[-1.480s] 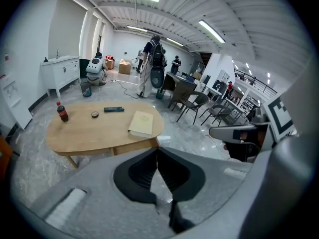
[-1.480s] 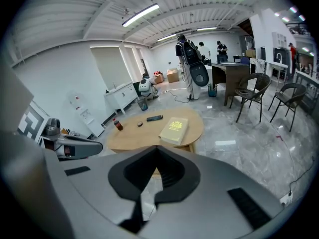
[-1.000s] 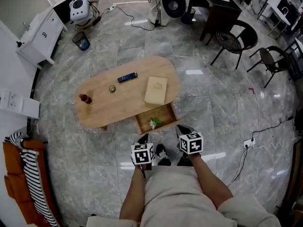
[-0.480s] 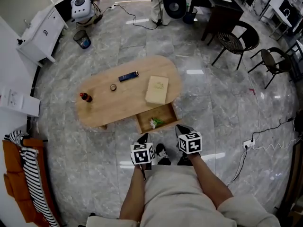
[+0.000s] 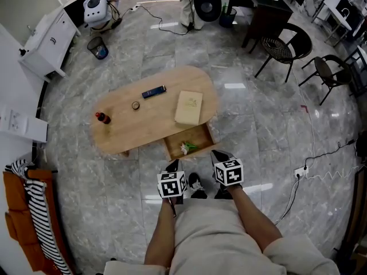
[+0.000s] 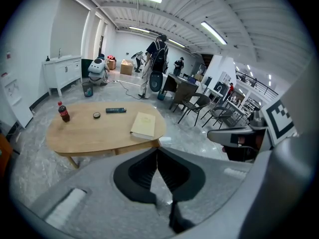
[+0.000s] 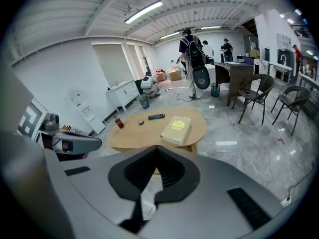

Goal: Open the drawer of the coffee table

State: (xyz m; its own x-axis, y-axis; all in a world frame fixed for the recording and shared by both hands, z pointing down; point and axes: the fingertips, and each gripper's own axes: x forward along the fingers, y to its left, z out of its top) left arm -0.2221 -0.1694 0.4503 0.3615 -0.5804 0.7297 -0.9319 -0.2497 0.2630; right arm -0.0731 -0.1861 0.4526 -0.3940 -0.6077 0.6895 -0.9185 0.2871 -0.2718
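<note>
The oval wooden coffee table (image 5: 137,132) stands on the marble floor ahead of me. Its drawer (image 5: 202,137) is pulled out toward me on the near right side, with a small green and white item (image 5: 186,148) lying inside. My left gripper (image 5: 174,165) and right gripper (image 5: 217,154) hover side by side just short of the drawer front, touching nothing. Both are shut with nothing between the jaws, as the left gripper view (image 6: 157,151) and right gripper view (image 7: 157,148) show. On the tabletop lie a yellow book (image 5: 188,107), a dark remote (image 5: 153,91), a small round item (image 5: 136,105) and a cola bottle (image 5: 102,118).
Two dark chairs (image 5: 285,47) (image 5: 331,73) and a dark desk (image 5: 266,7) stand at the back right. A white cabinet (image 5: 49,42) and a bin (image 5: 98,48) are at the back left. A power strip with cables (image 5: 300,171) lies on the floor at right. People stand beyond the table (image 6: 157,59).
</note>
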